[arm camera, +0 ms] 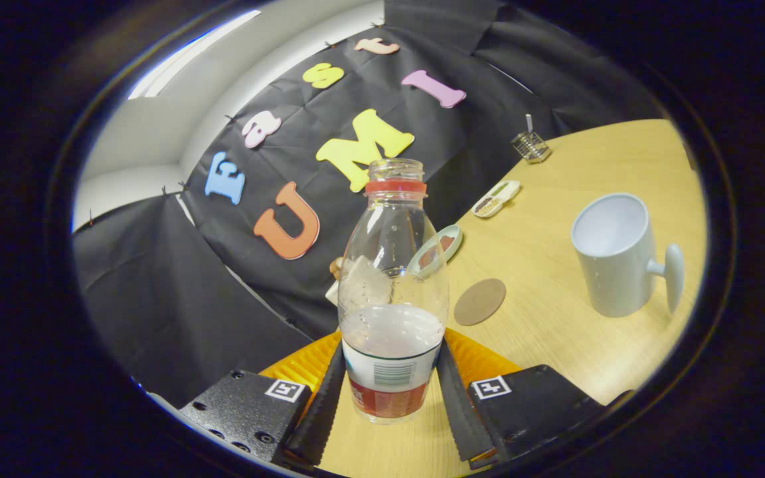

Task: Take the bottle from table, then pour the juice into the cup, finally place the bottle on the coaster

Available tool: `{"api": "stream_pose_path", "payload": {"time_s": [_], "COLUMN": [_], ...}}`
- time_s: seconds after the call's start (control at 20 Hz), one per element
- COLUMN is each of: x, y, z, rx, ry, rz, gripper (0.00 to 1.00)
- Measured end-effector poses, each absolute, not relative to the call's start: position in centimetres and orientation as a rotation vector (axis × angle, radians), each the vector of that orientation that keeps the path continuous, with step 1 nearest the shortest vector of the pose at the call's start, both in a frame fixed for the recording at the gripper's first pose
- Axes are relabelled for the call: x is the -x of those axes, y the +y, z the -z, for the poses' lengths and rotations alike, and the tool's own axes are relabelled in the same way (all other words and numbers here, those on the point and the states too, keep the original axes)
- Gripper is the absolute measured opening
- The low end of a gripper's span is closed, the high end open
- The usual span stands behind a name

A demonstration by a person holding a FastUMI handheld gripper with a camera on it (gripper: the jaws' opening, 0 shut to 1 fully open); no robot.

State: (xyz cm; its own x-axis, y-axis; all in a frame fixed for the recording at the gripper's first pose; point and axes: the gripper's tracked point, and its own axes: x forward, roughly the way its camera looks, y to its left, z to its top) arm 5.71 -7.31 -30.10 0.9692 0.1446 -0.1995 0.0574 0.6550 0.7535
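Observation:
A clear plastic bottle with a red neck ring and no cap stands between my fingers, holding pale juice in its lower part. My gripper is shut on it, one finger pressing each side at the label. The bottle's base looks close to the wooden table; I cannot tell whether it touches. A round brown coaster lies just beyond and to the right of the bottle. Further right stands a white cup, mouth open, with its handle pointing away from the bottle.
Beyond the coaster sit a small round dish, a white oblong tray and a little wire basket near the black cloth wall. A small object is partly hidden behind the bottle.

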Motion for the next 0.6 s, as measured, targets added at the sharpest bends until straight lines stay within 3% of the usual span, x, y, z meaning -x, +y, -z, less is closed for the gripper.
{"api": "stream_pose_path", "payload": {"time_s": [0.6], "x": [-5.44], "y": [-7.3], "z": [31.17], "rx": [-1.242], "ry": [0.216], "rz": [-0.009], "gripper": [0.76]}}
